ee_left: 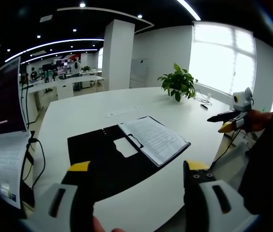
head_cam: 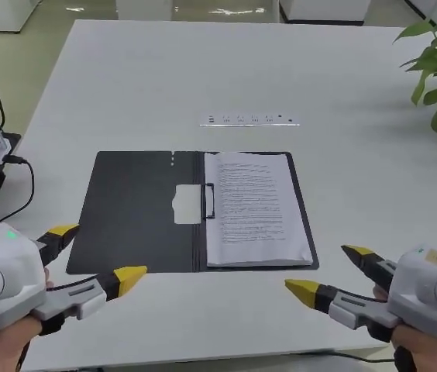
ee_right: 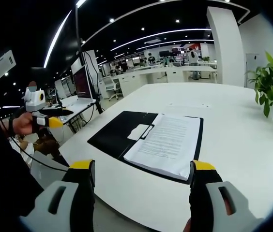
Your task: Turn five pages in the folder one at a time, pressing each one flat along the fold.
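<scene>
Left gripper (head_cam: 97, 254), right gripper (head_cam: 331, 270) fingers (head_cam: 129, 277) spread, empty; folder (head_cam: 137, 209) open; head view: socket strip (head_cam: 249, 120)

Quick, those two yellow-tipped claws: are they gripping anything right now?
Left gripper: open, holding nothing, short of the folder.
Right gripper: open, holding nothing.
</scene>
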The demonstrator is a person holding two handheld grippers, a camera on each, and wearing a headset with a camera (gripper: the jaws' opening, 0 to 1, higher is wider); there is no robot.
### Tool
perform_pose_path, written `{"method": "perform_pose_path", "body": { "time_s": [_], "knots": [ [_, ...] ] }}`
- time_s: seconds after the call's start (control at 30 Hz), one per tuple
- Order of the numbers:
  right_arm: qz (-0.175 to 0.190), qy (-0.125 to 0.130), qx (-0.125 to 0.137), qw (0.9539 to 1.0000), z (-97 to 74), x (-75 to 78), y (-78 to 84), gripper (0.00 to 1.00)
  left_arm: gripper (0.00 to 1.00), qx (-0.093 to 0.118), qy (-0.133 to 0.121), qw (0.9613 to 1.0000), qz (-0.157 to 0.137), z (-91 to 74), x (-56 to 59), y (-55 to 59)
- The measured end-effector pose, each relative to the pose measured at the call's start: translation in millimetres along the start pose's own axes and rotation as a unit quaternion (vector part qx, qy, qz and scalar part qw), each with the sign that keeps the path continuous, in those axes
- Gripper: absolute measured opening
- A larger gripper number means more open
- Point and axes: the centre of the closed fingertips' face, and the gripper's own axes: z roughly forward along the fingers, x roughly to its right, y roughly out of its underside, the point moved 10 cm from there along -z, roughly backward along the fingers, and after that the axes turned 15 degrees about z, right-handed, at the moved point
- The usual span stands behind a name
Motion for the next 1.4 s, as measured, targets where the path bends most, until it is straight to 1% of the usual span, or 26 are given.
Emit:
{"method": "perform_pose_path", "body": {
  "time_s": [0.23, 0.6, 0.83, 0.97, 1.03, 1.13, 1.3, 1.4],
  "knots": [
    [0.000, 0.001, -0.004, 1.0000, 0.2, 0.9, 1.2, 0.79, 0.76, -0.003, 0.010, 0.9999, 0.003, 7.7, 2.7, -1.5],
    [-0.001, 0.002, -0.012, 0.9999, 3.7, 2.5, -1.5, 0.79, 0.75, -0.003, 0.039, 0.9991, 0.015, 29.7, 8.3, -9.5],
    [0.002, 0.002, -0.017, 0.9999, 6.9, 2.0, -1.5, 0.79, 0.75, 0.000, 0.060, 0.9979, 0.024, 51.7, 11.7, -17.8],
    [0.007, 0.001, -0.013, 0.9999, 5.0, 0.5, -1.9, 0.79, 0.74, 0.007, 0.070, 0.9972, 0.026, 67.3, 14.1, -25.5],
    [0.004, 0.001, -0.017, 0.9998, 4.9, 0.8, -0.5, 0.79, 0.74, 0.010, 0.076, 0.9967, 0.024, 76.3, 16.2, -28.8],
    [-0.001, 0.003, -0.024, 0.9997, 3.6, 2.0, 1.4, 0.79, 0.74, 0.018, 0.086, 0.9960, 0.017, 88.6, 20.7, -34.8],
    [0.009, 0.007, -0.015, 0.9998, -0.2, 6.6, 1.2, 0.79, 0.73, 0.023, 0.104, 0.9942, 0.015, 113.0, 31.3, -44.0],
    [0.009, 0.010, -0.017, 0.9998, -0.5, 9.4, 2.5, 0.79, 0.73, 0.025, 0.115, 0.9929, 0.017, 124.2, 37.5, -47.6]
  ]
}}
